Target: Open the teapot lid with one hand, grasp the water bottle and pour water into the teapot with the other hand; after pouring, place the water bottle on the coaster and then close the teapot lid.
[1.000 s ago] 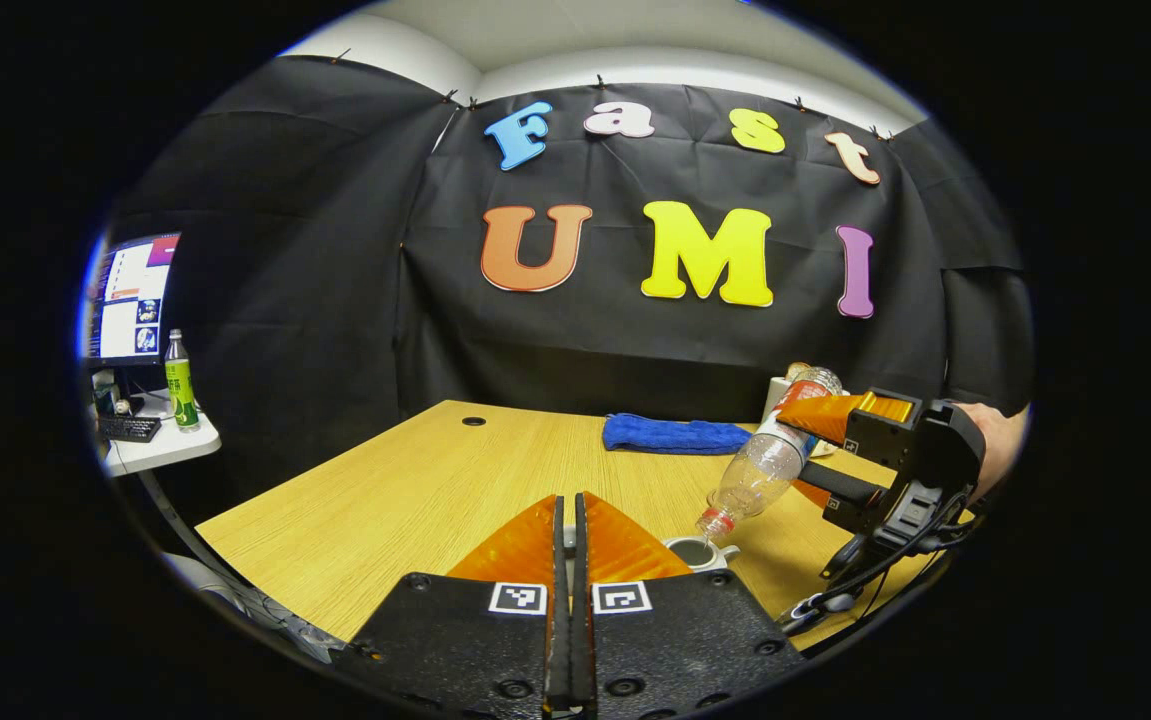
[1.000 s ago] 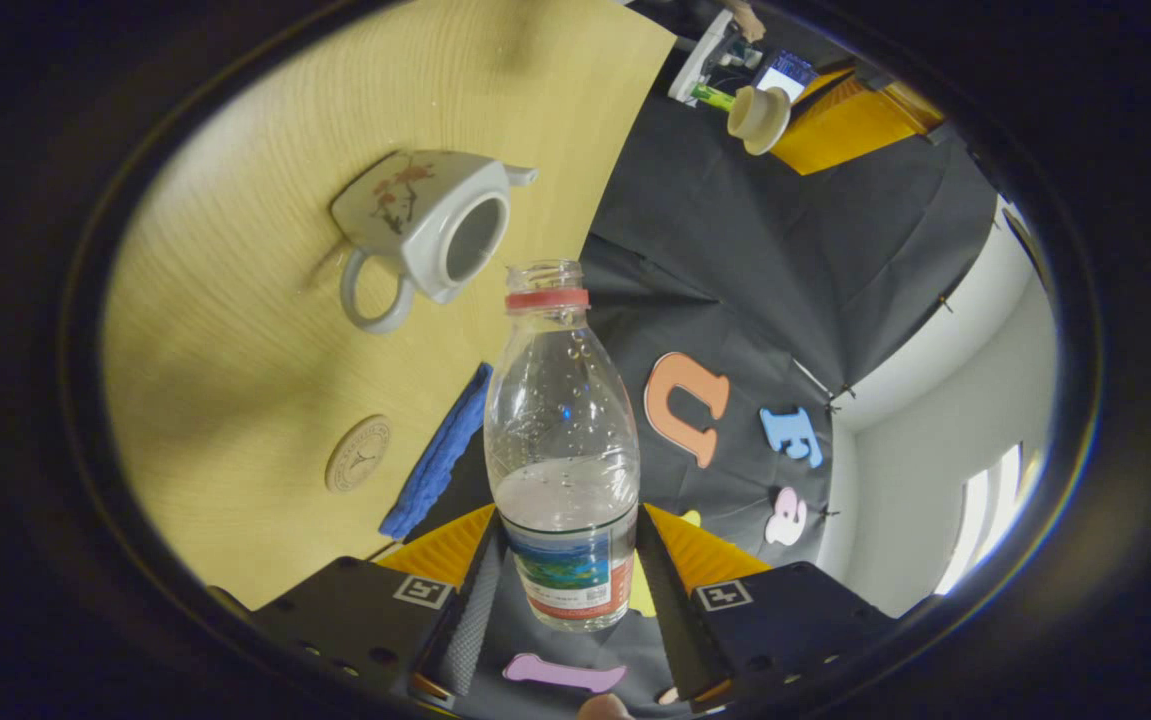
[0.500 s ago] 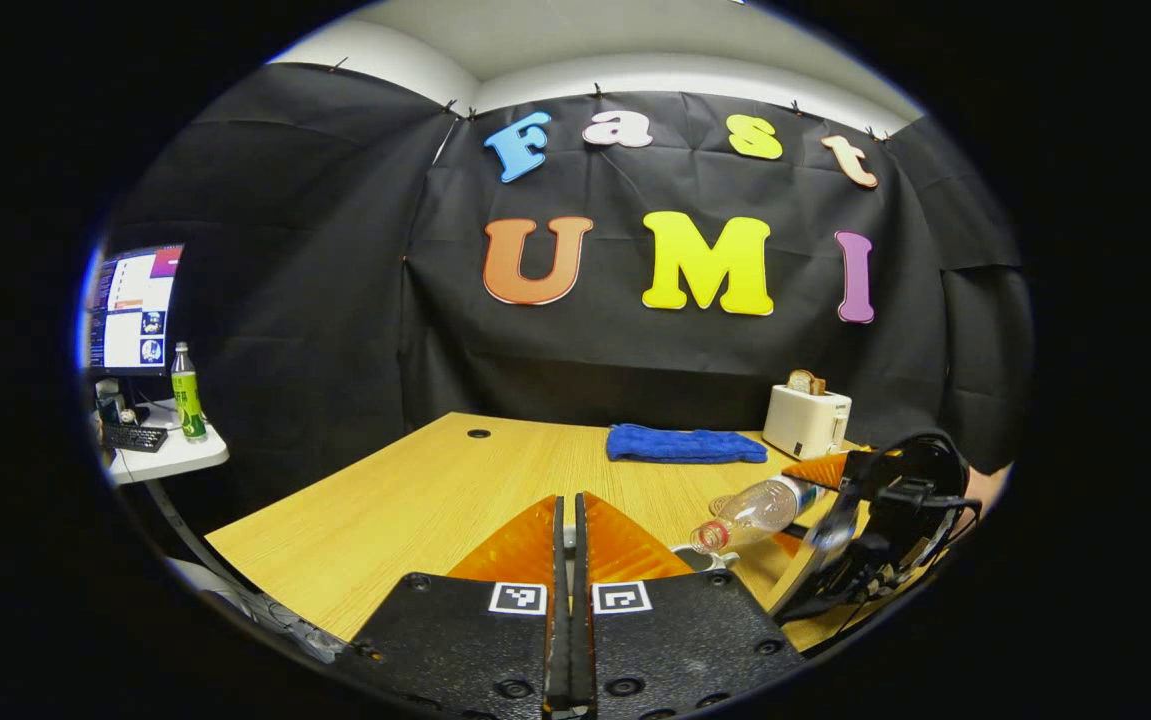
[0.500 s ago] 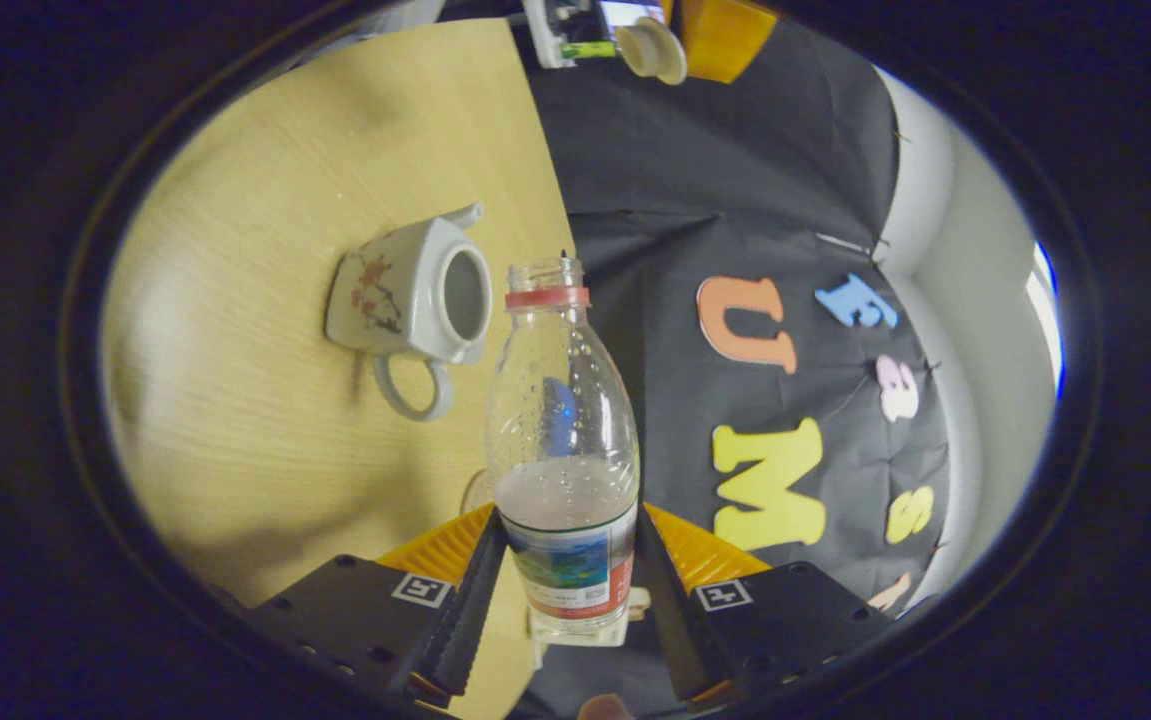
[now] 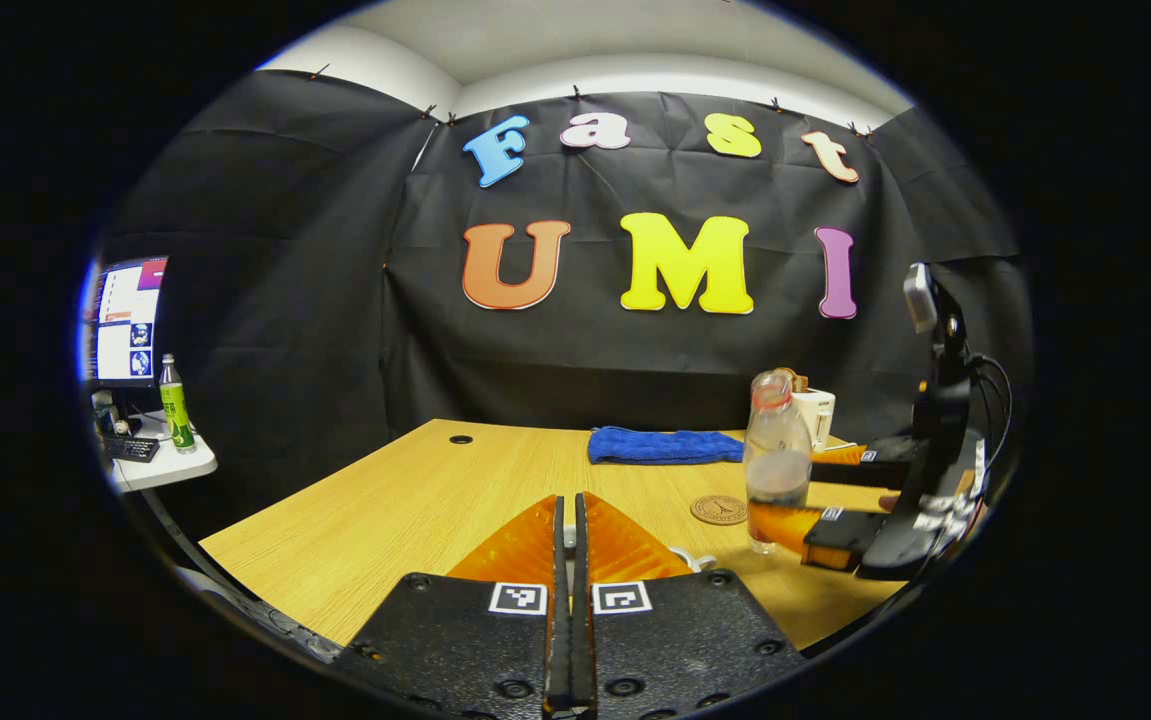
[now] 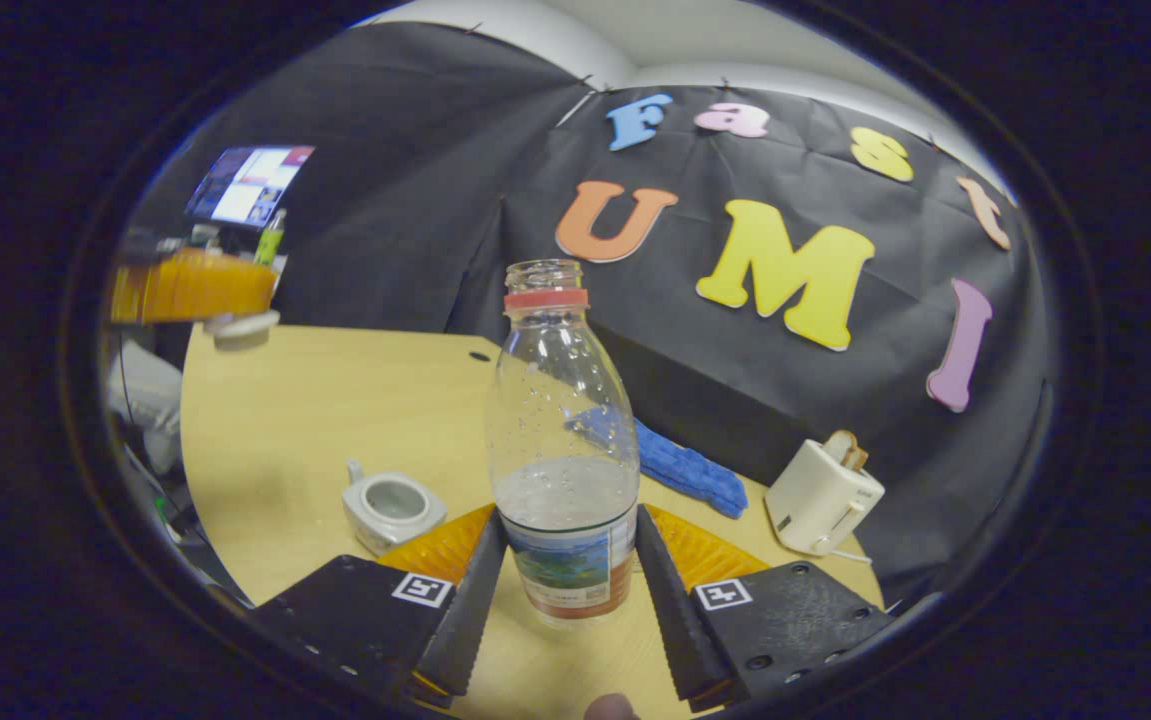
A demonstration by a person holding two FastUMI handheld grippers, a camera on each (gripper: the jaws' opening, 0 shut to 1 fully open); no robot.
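My right gripper (image 6: 568,522) is shut on the lower part of a clear water bottle (image 6: 563,440), which stands upright with no cap and is about a third full. In the left gripper view the bottle (image 5: 778,455) and the right gripper (image 5: 785,487) are just right of the round brown coaster (image 5: 720,509). The white teapot (image 6: 390,505) sits open on the table, left of the bottle. My left gripper (image 5: 568,500) is shut on the white teapot lid (image 6: 238,326), held in the air over the table's left part, away from the teapot.
A blue cloth (image 5: 663,446) lies at the back of the wooden table (image 5: 405,500), and a white toaster (image 6: 820,495) stands at the back right. A side desk on the far left carries a monitor and a green bottle (image 5: 175,405).
The bottle has swung from tilted mouth-down over the teapot to upright, and has moved right, off the teapot to beside the coaster. The left gripper has kept the lid roughly in place.
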